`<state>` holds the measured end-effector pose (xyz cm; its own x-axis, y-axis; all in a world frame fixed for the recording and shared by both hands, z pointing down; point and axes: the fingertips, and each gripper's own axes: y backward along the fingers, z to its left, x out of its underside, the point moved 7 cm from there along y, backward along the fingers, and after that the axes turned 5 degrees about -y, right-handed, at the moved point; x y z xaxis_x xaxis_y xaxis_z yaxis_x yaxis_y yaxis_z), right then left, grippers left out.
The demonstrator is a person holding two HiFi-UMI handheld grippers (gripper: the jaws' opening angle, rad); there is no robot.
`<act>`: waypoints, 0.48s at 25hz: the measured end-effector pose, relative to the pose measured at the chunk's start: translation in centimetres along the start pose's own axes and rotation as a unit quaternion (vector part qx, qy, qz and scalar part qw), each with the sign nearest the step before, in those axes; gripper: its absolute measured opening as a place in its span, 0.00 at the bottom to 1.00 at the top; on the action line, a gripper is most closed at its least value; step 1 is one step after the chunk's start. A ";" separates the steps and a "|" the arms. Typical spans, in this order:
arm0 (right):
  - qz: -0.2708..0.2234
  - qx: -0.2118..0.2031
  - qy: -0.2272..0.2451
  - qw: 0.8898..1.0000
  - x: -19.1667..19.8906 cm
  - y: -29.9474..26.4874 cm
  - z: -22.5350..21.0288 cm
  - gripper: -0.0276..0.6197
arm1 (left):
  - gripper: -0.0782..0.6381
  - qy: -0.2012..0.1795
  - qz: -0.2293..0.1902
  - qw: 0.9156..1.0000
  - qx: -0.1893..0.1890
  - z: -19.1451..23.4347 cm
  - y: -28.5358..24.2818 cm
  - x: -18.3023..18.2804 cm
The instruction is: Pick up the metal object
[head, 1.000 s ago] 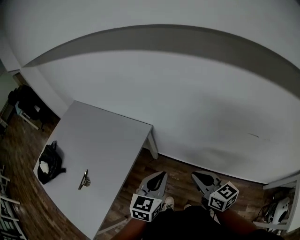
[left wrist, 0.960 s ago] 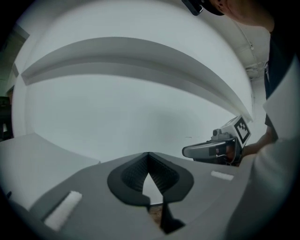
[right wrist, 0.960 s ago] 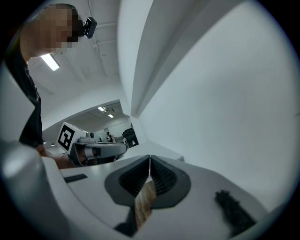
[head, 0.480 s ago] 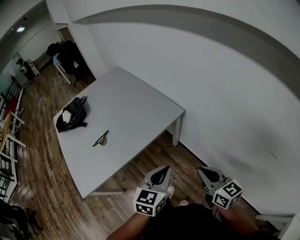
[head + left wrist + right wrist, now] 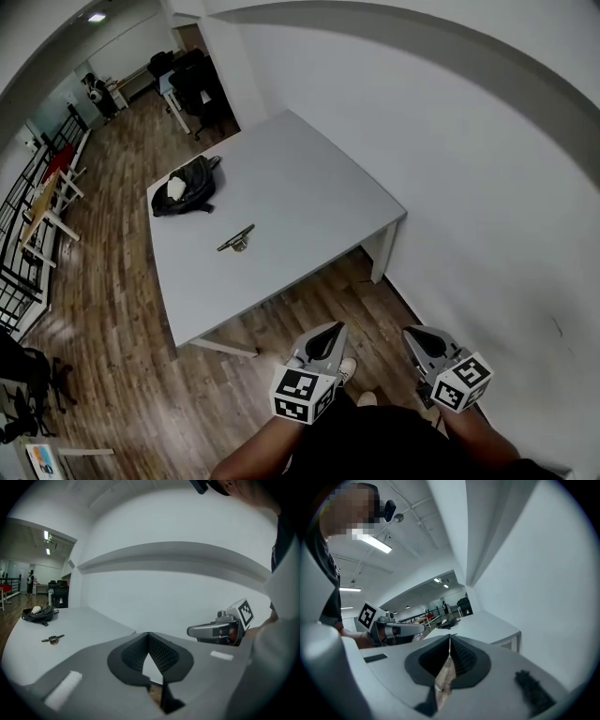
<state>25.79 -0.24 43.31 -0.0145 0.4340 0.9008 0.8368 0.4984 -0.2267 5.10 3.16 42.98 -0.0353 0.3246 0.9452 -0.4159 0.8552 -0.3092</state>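
A small metal object lies on the grey table, near its middle; in the left gripper view the metal object shows far off at the left. My left gripper and right gripper are held close to my body, above the wooden floor, well short of the table. Both are shut with nothing between the jaws. The left gripper's tips and the right gripper's tips meet at a point.
A black bag with something white on it lies on the table's far left part. A white wall runs along the right. Chairs and desks stand at the back, and racks line the left over wooden floor.
The head view has swung left and down: the table and metal object moved up and toward the centre, and more of the room shows. Both grippers stay shut by my body.
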 end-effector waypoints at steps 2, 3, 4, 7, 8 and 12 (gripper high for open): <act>0.006 -0.011 0.000 1.000 0.6 -0.1 0.3 0.05 | 0.12 0.003 -0.002 1.000 -0.010 -0.3 0.7 0.2; 0.009 -0.017 0.000 1.000 0.9 -0.2 0.5 0.05 | 0.12 0.004 -0.002 1.000 -0.016 -0.4 1.1 0.4; 0.012 -0.022 -0.001 1.000 1.2 -0.2 0.7 0.05 | 0.12 0.006 -0.002 1.000 -0.021 -0.5 1.6 0.7; 0.016 -0.037 0.000 0.999 1.9 -0.3 1.1 0.05 | 0.12 0.010 0.006 0.999 -0.037 -0.8 2.8 1.9; 0.017 -0.041 0.001 0.999 2.0 -0.3 1.3 0.05 | 0.12 0.011 0.008 0.999 -0.042 -0.9 3.2 2.2; 0.023 -0.058 0.007 0.998 2.2 -0.4 2.1 0.05 | 0.12 0.019 0.001 0.998 -0.062 -1.3 4.8 2.4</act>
<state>24.31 2.07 44.61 0.0331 0.4441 0.8954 0.8944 0.3866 -0.2248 4.19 8.53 43.61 -0.0002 0.3396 0.9406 -0.3010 0.8969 -0.3239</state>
